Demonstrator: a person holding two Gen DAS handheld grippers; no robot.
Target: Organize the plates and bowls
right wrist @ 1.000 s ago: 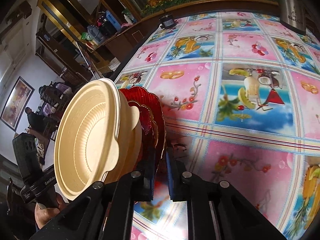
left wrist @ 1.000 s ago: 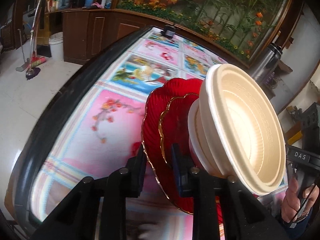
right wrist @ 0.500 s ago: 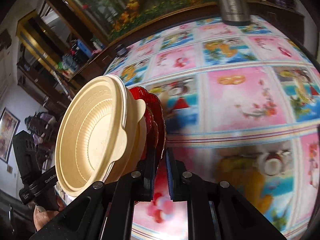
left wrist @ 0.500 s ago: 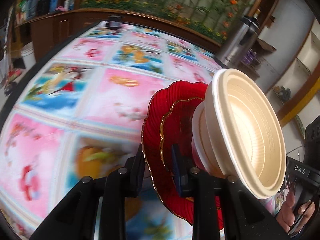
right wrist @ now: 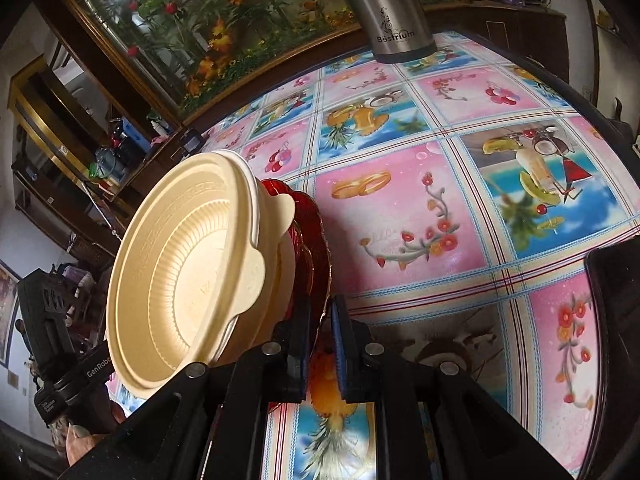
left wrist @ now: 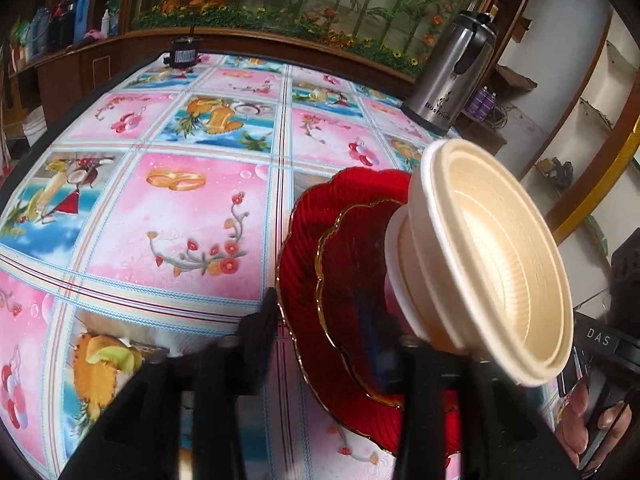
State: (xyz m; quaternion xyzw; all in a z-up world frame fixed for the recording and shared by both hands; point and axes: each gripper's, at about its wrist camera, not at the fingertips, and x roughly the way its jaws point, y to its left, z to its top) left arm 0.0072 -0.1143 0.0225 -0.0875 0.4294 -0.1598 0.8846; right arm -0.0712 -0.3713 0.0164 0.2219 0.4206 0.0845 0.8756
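A stack of red scalloped plates with gold rims [left wrist: 344,276] carries nested cream bowls [left wrist: 492,264] on top. The whole stack is tilted on edge above the table. My left gripper [left wrist: 328,320] is shut on the plates' rim from one side. My right gripper [right wrist: 320,328] is shut on the opposite rim of the red plates [right wrist: 316,236], with the cream bowls [right wrist: 188,280] to its left. Each view shows the other gripper's handle and the hand behind the bowls.
The table has a glossy pink and blue fruit-print cloth [left wrist: 180,216]. A steel thermos [left wrist: 452,72] stands at the far edge, also in the right wrist view [right wrist: 392,12]. A small black device [left wrist: 184,54] sits at the far left edge. A flower mural and cabinets stand behind.
Both grippers have swung with the stack from the table's left edge toward its middle and the thermos side. The grip on the plates is unchanged.
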